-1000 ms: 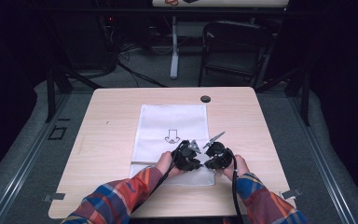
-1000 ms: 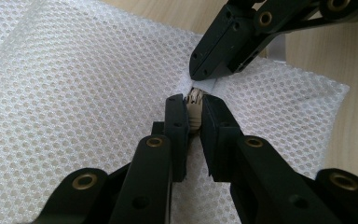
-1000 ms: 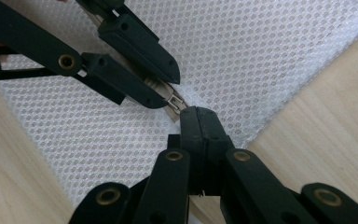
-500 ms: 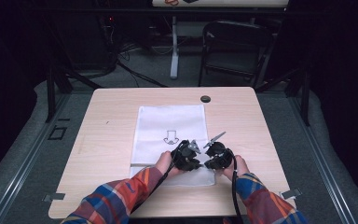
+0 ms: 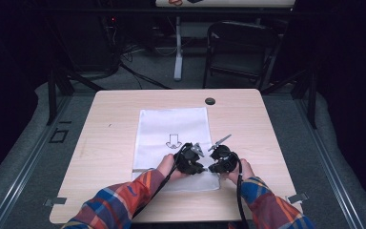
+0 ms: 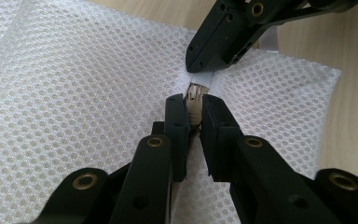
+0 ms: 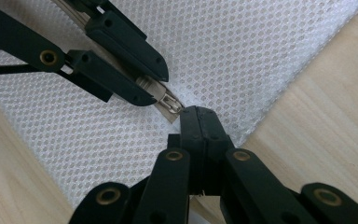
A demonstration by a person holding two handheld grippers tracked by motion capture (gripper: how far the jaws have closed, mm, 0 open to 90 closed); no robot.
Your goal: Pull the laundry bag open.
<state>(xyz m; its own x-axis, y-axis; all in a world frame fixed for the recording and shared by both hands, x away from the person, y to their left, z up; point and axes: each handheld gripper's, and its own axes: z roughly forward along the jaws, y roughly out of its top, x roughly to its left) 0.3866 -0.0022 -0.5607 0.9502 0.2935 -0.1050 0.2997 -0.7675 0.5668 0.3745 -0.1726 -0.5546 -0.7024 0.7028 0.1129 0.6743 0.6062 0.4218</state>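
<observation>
While L gripper pinches zipper pull & R gripper clamps mesh bag beside it, unzipping's starting; next: pull apart steadily.

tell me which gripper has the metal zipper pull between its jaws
The left gripper: its jaws are clamped on the metal zipper pull of the white mesh bag. The right gripper pinches the bag's fabric beside the zipper instead.
</observation>
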